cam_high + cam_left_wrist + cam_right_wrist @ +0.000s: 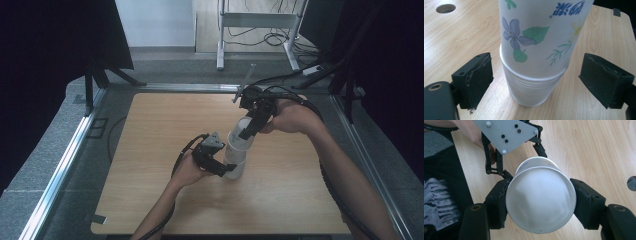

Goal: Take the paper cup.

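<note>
we have the right gripper (540, 205) clamped on the top floral paper cup (540, 200), thin and crushable, above the cup stack (532, 87) on the tabletop (461, 37); left gripper (536, 80) fingers (477, 75) gape beside the stack.

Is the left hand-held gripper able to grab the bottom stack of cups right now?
Probably yes. The left hand-held gripper is open with one jaw on each side of the stack of cups, nothing between. The right hand-held gripper grips only the top cup.
</note>
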A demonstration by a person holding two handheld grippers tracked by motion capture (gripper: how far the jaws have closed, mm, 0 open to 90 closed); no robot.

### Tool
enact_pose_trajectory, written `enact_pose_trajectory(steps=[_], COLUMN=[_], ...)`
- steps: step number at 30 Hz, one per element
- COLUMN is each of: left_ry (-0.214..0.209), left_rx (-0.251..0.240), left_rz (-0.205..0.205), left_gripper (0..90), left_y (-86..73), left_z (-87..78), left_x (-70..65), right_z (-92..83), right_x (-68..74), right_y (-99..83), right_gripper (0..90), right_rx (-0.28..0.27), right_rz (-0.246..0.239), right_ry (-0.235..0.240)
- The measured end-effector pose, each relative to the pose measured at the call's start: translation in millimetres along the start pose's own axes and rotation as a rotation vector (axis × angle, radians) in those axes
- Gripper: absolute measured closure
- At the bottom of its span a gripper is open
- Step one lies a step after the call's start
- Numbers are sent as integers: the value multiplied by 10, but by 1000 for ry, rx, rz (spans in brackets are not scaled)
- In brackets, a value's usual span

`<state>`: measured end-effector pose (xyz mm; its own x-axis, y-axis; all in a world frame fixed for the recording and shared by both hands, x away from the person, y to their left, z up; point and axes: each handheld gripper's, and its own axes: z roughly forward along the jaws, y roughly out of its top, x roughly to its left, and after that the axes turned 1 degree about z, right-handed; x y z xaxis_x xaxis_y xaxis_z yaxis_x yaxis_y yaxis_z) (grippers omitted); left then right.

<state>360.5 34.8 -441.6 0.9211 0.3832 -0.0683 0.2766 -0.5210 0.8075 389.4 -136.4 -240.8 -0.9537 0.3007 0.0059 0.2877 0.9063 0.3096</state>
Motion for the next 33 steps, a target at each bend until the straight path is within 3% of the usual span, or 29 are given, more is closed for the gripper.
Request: enact_pose_trajectory(steps=[15, 33], left_ry=[5, 3], left_rx=[11, -2], left_rz=[17, 15], left_gripper=[51, 48], left_y=[-23, -70], left_z=[-151, -273], left_x=[-43, -150], right_z=[-163, -175], right_x=[108, 213], right_y=[-244, -650], right_gripper=[352, 353], right_rx=[-63, -135], right_rz=[7, 18], right_ry=[-9, -4])
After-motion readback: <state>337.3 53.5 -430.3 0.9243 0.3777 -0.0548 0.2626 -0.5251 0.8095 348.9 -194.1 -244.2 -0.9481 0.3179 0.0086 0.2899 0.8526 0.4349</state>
